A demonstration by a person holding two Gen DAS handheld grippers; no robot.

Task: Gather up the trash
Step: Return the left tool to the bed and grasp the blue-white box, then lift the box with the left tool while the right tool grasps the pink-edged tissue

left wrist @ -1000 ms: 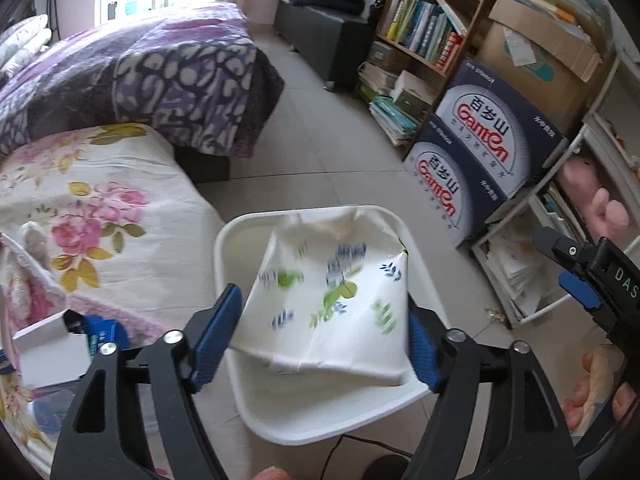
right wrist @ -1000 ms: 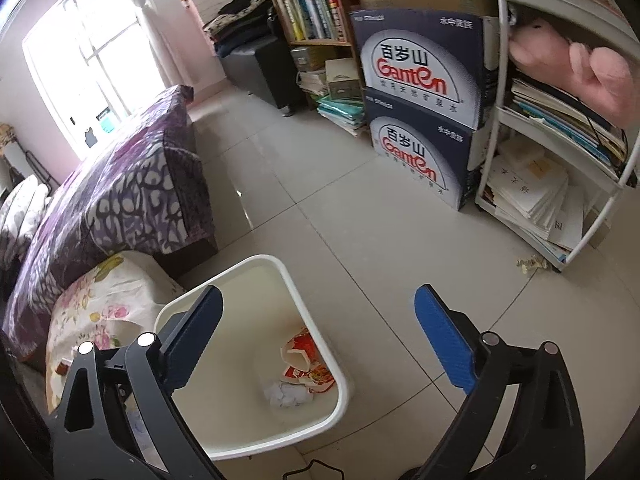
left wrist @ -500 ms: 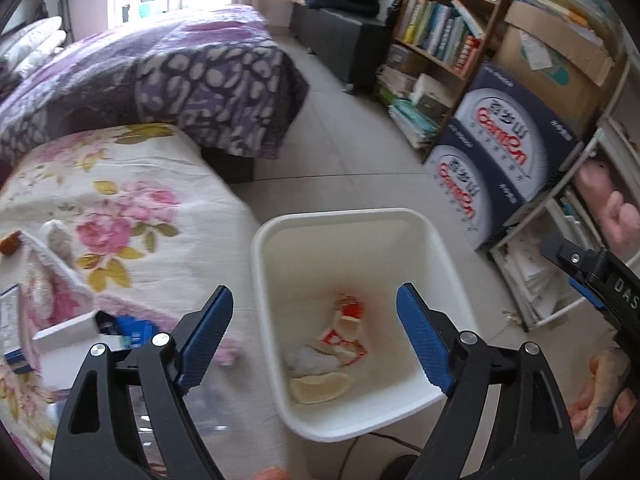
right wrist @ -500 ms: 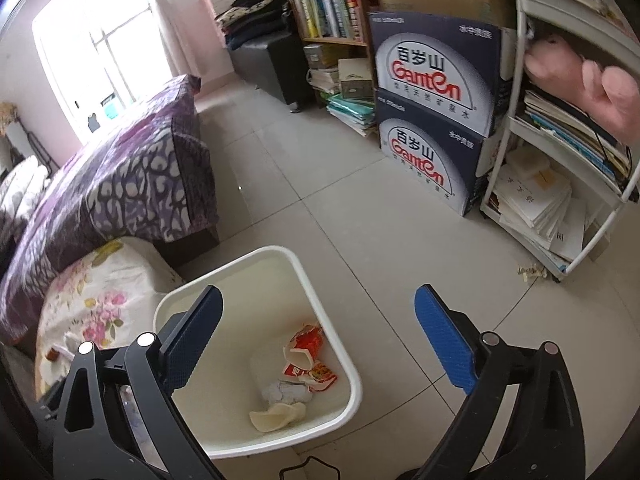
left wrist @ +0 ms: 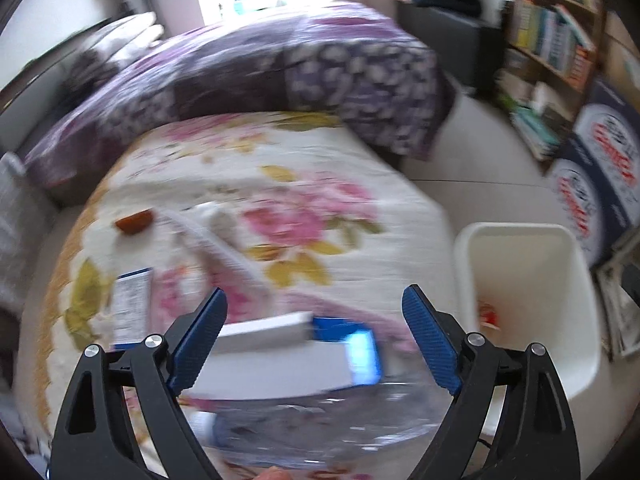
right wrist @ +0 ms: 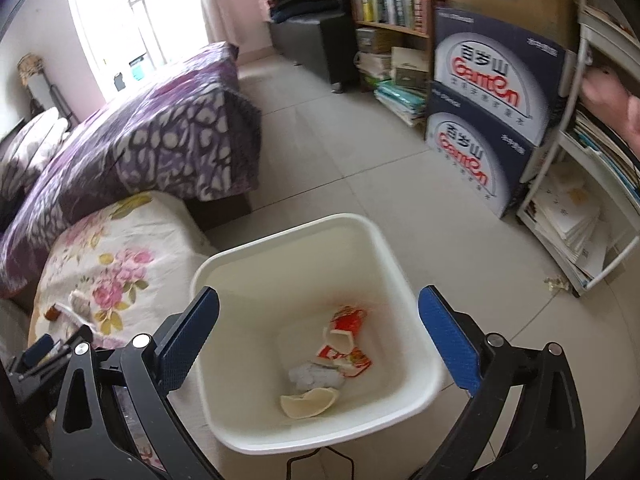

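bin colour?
White trash bin, plain, no pattern. Clearest in the right wrist view.

Both the left gripper (left wrist: 315,330) and right gripper (right wrist: 319,328) hang empty, apparently level, jaws spread wide.

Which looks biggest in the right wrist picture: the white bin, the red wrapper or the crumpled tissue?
1. white bin
2. red wrapper
3. crumpled tissue, close in size to the wrapper, so that ranking is unsure.

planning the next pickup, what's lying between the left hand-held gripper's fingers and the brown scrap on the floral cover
In the left wrist view, the white and blue box lies just ahead of the open left hand-held gripper; beyond it, bare floral cover up to the brown scrap.
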